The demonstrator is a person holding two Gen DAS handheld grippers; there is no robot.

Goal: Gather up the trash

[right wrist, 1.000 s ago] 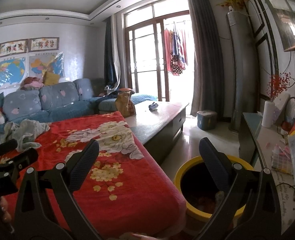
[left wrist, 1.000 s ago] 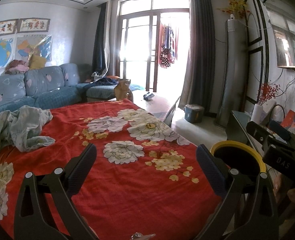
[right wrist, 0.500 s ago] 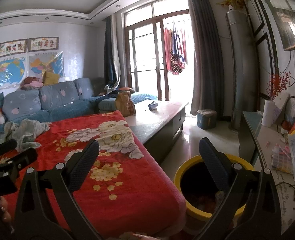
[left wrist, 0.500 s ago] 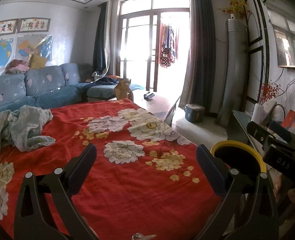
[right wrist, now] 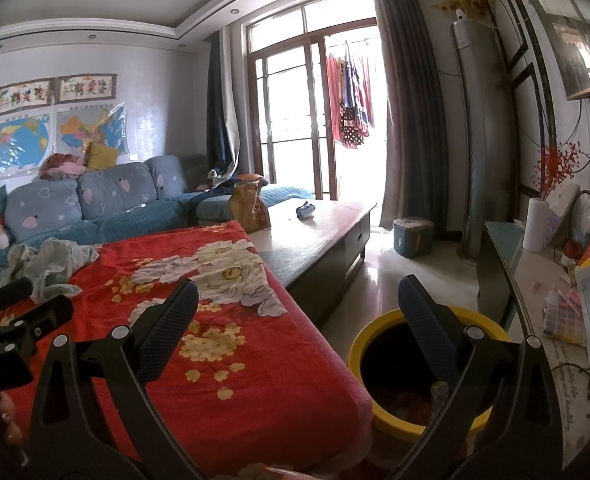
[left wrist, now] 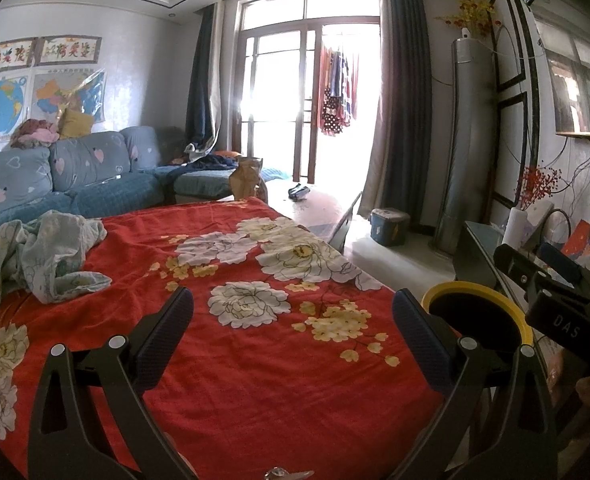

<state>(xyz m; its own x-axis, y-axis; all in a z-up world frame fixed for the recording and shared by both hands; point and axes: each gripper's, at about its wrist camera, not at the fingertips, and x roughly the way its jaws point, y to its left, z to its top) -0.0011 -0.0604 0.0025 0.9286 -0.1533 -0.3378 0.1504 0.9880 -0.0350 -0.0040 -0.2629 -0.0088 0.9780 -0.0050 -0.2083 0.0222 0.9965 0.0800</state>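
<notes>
A yellow-rimmed trash bin (right wrist: 423, 372) stands on the floor at the right end of the table and holds some scraps; it also shows in the left wrist view (left wrist: 479, 320). My left gripper (left wrist: 293, 332) is open and empty above the red flowered cloth (left wrist: 255, 360). My right gripper (right wrist: 299, 320) is open and empty, over the cloth's right edge and the bin. A brown paper bag (right wrist: 249, 208) and a small dark blue object (right wrist: 305, 211) sit on the far part of the table.
A crumpled pale cloth (left wrist: 43, 256) lies at the table's left. A blue sofa (left wrist: 75, 180) stands behind. A side counter (right wrist: 555, 320) with papers and a white vase (right wrist: 537, 224) runs along the right. A small blue bin (right wrist: 413, 236) stands by the curtains.
</notes>
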